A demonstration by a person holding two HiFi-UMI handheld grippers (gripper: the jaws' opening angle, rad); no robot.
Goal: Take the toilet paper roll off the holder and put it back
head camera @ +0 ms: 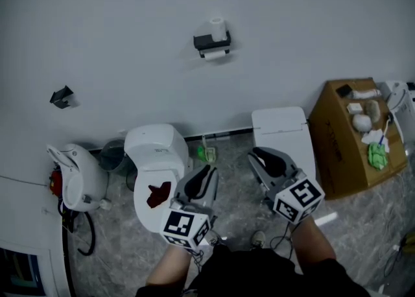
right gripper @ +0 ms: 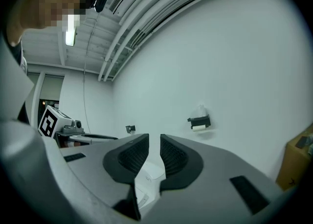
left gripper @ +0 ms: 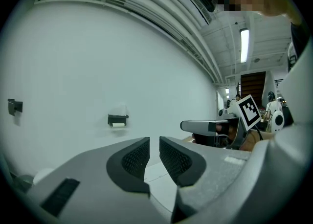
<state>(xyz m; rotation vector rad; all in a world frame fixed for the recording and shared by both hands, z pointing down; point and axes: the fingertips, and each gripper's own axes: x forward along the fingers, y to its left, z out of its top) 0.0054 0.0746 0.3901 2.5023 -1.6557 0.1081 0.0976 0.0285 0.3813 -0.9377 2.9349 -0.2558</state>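
Jaws empty; white roll (head camera: 218, 28) stands atop black holder (head camera: 212, 43).

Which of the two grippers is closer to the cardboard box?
The right. In the head view the right gripper hangs just to the left of the cardboard box. The left gripper is farther left still, on the far side of the right one.

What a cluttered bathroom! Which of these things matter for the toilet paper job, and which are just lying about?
For the job: toilet paper roll, black wall holder, left gripper, right gripper, both open and empty.
Just lying about: open toilet, closed toilet, cardboard box, wall hook.
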